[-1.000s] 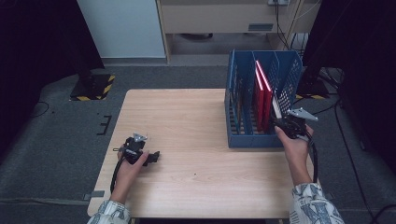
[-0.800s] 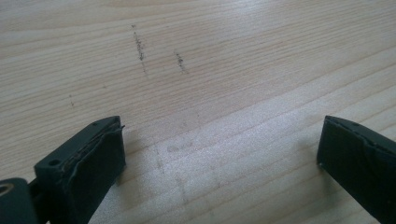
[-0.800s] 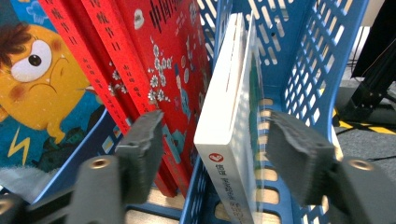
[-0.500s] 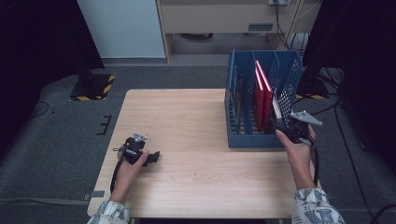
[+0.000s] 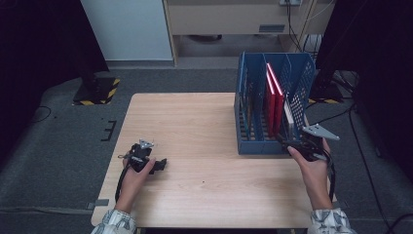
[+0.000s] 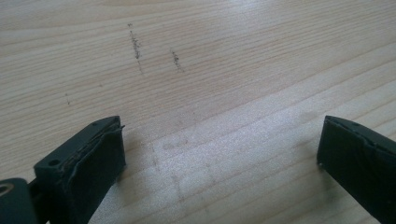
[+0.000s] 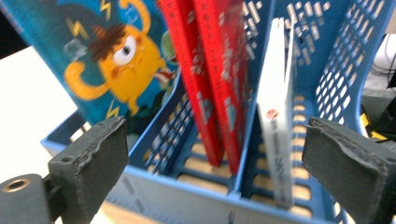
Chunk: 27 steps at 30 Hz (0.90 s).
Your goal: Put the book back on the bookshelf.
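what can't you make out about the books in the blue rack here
- White book: spine print too blurred to read in the right gripper view; tiny in the high view.
- Cartoon book: top cut off by the frame edge, lower part behind the blue rack wall.
- Red books: tops cut off, cover text too blurred to read.

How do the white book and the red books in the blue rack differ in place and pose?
The white book stands alone in the compartment at the right of the right gripper view, roughly upright; the red books stand as a pair in the middle compartment, leaning left at the top. The white book's top edge sits lower in that view; the red books run out past the frame's top. All stand on edge in the blue rack, spines toward the open right gripper.
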Available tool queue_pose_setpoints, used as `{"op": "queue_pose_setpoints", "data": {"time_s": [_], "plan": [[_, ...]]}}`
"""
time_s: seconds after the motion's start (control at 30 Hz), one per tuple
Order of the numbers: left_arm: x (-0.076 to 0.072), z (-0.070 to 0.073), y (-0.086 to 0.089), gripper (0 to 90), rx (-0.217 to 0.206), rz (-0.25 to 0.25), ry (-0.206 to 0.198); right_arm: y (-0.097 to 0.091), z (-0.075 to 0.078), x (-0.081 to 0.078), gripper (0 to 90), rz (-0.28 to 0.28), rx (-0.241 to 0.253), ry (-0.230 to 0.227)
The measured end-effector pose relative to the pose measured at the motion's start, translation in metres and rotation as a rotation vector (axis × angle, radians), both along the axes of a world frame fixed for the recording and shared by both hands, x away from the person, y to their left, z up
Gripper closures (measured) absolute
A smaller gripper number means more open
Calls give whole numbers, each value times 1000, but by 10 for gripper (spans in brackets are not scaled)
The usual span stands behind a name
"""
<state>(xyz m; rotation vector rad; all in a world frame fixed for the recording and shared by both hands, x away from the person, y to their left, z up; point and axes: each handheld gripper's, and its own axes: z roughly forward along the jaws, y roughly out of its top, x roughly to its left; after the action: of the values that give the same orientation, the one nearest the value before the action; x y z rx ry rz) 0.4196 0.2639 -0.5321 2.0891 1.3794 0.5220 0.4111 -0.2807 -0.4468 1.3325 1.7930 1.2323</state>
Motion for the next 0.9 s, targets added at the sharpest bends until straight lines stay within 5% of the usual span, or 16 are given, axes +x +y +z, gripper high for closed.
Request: {"op": "queue_pose_setpoints", "data": {"time_s": [0.9], "plan": [[0,0,0,3,0,-3,0,33,-2,-24,60,146,-58,8]]}}
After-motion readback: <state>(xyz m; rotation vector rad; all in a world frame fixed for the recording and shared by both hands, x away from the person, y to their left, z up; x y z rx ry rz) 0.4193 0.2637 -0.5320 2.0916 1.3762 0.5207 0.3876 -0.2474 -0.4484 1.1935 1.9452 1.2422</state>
